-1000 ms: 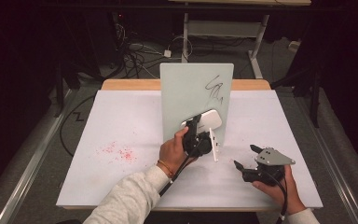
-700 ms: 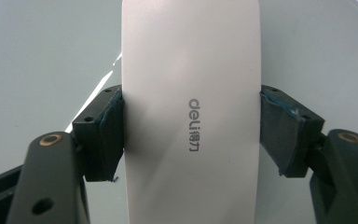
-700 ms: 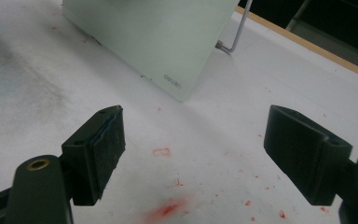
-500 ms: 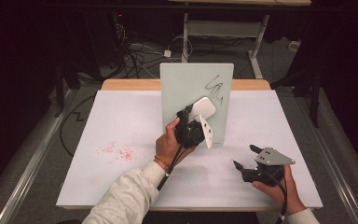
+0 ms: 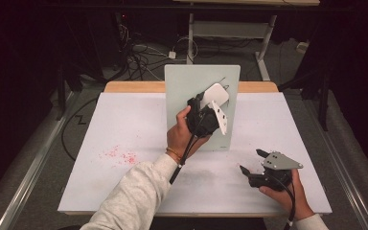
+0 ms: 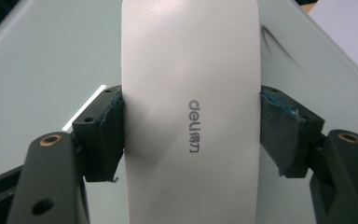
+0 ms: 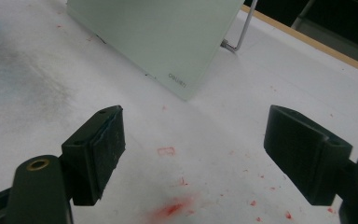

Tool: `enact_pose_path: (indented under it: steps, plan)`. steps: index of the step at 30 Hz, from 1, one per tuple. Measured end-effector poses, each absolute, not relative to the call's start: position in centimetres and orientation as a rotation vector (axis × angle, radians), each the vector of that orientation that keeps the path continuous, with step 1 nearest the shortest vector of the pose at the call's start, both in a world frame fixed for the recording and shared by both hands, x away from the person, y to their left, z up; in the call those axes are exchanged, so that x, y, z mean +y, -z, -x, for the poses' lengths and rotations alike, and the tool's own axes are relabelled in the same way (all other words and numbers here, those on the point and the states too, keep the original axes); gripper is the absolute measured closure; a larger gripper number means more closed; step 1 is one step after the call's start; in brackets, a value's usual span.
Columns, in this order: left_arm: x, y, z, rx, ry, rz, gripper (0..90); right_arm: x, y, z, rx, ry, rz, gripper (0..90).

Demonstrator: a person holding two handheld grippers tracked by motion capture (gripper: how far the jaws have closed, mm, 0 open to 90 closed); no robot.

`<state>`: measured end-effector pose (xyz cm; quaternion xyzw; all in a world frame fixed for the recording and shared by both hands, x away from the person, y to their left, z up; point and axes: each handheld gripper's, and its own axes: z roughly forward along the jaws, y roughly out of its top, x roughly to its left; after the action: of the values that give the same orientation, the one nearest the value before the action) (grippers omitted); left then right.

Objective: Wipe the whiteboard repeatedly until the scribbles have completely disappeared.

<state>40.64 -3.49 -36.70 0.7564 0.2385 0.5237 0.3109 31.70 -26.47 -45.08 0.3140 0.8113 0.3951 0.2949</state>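
The left tongs point(image 5: 216, 106) clamp a white eraser point(image 6: 191, 112) against the upright board point(image 5: 182, 86) at frame centre; a dark scribble point(image 6: 279, 42) beside it seems left to wipe. The right tongs point(image 7: 209, 154) gape over the desk point(image 5: 124, 124)

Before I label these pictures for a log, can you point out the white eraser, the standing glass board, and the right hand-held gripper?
white eraser point(image 6: 191, 116): left gripper view, middle of its face.
glass board point(image 5: 182, 91): high view, bare upper left of its face.
right hand-held gripper point(image 7: 193, 158): right gripper view, midway between its open jaws.
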Motion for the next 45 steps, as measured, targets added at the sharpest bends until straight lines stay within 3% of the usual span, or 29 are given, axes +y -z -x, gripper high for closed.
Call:
enact_pose_path:
  steps: [13, 31, 45]
  plan:
    - [-4.2, 35.3, -41.2, 0.644, -1.392, -1.979, 29.1, -26.6, 45.0, -31.6, 2.162, -1.054, -0.823, 21.1]
    - [-6.1, 42.2, -38.6, 0.542, -1.45, -2.072, 29.2, -26.4, 45.1, -31.6, 2.169, -1.051, -0.821, 21.0]
    - [-6.0, 39.1, -39.7, 0.558, -1.405, -2.055, 29.2, -26.3, 45.3, -31.6, 2.182, -1.043, -0.815, 21.0]
